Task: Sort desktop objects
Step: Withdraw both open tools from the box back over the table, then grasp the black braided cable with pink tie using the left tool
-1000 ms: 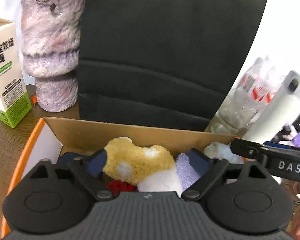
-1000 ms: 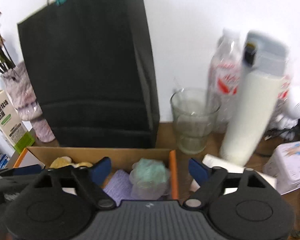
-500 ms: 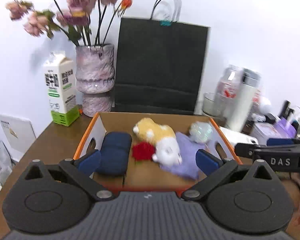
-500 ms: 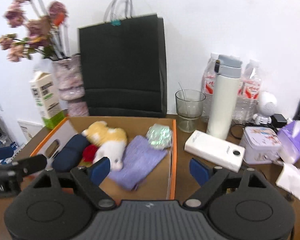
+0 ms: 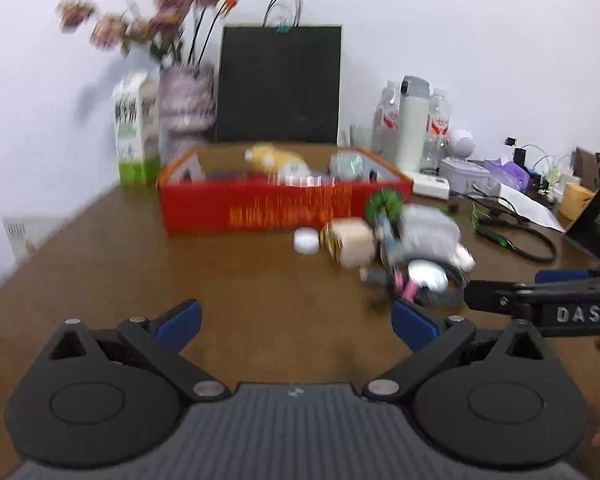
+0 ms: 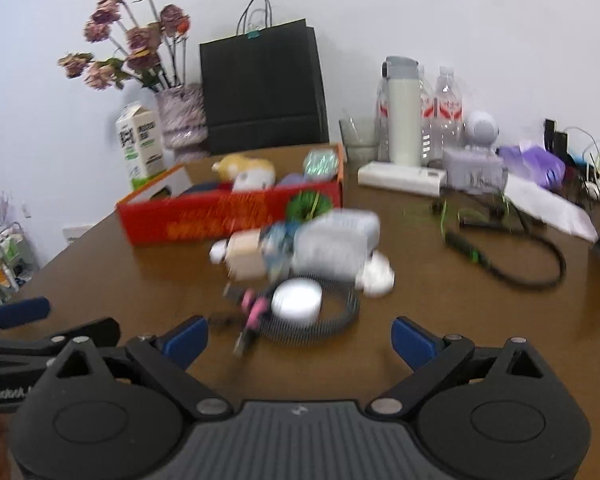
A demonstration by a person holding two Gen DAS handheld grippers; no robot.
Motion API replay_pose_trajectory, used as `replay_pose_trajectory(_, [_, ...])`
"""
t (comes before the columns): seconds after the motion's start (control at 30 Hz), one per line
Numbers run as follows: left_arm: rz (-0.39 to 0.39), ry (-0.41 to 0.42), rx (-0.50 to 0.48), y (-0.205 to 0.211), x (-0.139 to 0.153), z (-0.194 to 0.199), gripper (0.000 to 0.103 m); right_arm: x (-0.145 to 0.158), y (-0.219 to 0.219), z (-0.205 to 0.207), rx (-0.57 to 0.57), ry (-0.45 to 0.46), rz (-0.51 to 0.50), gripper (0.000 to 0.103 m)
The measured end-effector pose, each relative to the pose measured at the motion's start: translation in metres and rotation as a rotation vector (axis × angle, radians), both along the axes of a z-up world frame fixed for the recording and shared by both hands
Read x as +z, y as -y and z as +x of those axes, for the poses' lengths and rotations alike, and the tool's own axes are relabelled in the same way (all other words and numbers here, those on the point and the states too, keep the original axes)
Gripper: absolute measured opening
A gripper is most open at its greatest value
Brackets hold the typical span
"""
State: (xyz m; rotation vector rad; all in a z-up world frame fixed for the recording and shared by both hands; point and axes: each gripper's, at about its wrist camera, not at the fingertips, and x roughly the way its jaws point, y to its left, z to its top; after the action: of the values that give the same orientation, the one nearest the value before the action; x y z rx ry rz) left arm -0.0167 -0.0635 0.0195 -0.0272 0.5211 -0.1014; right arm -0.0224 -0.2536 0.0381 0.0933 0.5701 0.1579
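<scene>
Both tongs gape wide, empty: left gripper, right gripper. Next pick: the unsorted pile mid-desk, then the red box.

Plush toy lies in box; blurred, seemingly heaped clutter before it.

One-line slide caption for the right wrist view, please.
Open right gripper faces a blurred clutter pile around a white round container, with the red cardboard box of soft items beyond.
</scene>
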Motion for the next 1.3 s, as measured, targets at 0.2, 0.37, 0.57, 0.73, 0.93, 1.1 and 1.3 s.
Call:
replay_pose_trajectory(0.2, [0.014, -0.004, 0.037, -0.007, -0.02, -0.015, 0.103, -0.023, -0.013, -0.031, -0.002, -0.032, 0.027, 0.098])
replay_pose_trajectory(0.37, [-0.022, -0.02, 0.029, -0.012, -0.023, -0.015, 0.103, -0.021, -0.017, -0.038, 0.01, 0.032, -0.004, 0.103])
replay_pose_trajectory(0.57, [0.002, -0.02, 0.0, -0.006, -0.025, -0.017, 0.103, -0.022, -0.003, -0.037, -0.046, 0.062, 0.089, 0.103])
replay_pose_trajectory(0.73, [-0.003, -0.057, -0.012, -0.006, -0.027, -0.013, 0.103, -0.023, 0.0, -0.036, -0.059, 0.063, 0.106, 0.103])
replay_pose_trajectory(0.93, [-0.047, -0.101, -0.011, -0.01, -0.029, -0.006, 0.103, -0.026, 0.003, -0.025, -0.065, 0.012, 0.128, 0.103])
replay_pose_trajectory(1.1, [-0.079, -0.078, -0.063, 0.008, -0.021, 0.015, 0.103, -0.029, 0.021, -0.007, -0.116, -0.066, 0.158, 0.096])
replay_pose_trajectory(1.3, [-0.151, -0.129, -0.187, 0.046, -0.014, 0.064, 0.096, -0.02, 0.051, 0.011, -0.143, -0.029, 0.132, 0.075])
